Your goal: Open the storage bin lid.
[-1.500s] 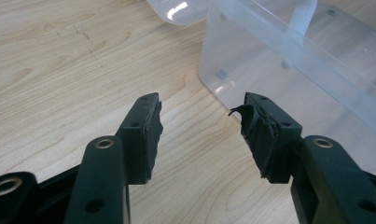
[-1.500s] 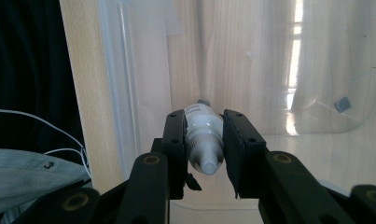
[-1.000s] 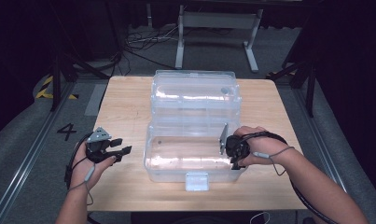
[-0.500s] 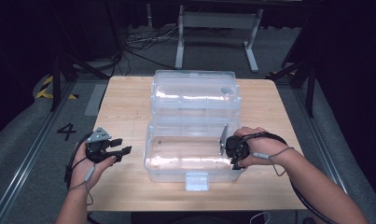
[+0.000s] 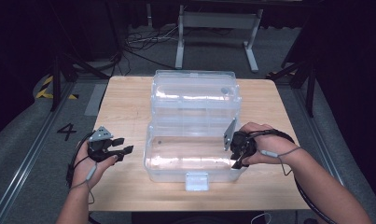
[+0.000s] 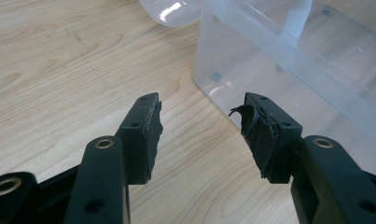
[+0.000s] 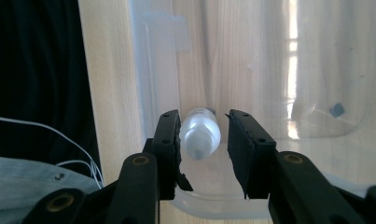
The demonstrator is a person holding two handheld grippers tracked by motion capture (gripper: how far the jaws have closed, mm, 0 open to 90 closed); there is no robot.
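Note:
A clear plastic box (image 5: 190, 154) stands on the wooden table (image 5: 125, 107) with its lid (image 5: 192, 93) swung open toward the far side. My right gripper (image 5: 237, 156) reaches down over the box's right end. In the right gripper view a small translucent white bottle (image 7: 200, 135) lies between the jaws of the right gripper (image 7: 204, 115), close to the left pad, with a gap at the right pad. Those jaws have just been opening. My left gripper (image 5: 125, 145) rests open left of the box, nothing between its pads (image 6: 150, 126); the box wall (image 6: 288, 70) is just ahead.
The box has a front latch tab (image 5: 197, 181) near the table's front edge. Bare wood lies left of the box around the left hand. Metal stand legs (image 5: 213, 28) and cables on the floor lie beyond the table's far edge.
My right hand has lifted slightly at the box's right end. The left hand and the box have not moved.

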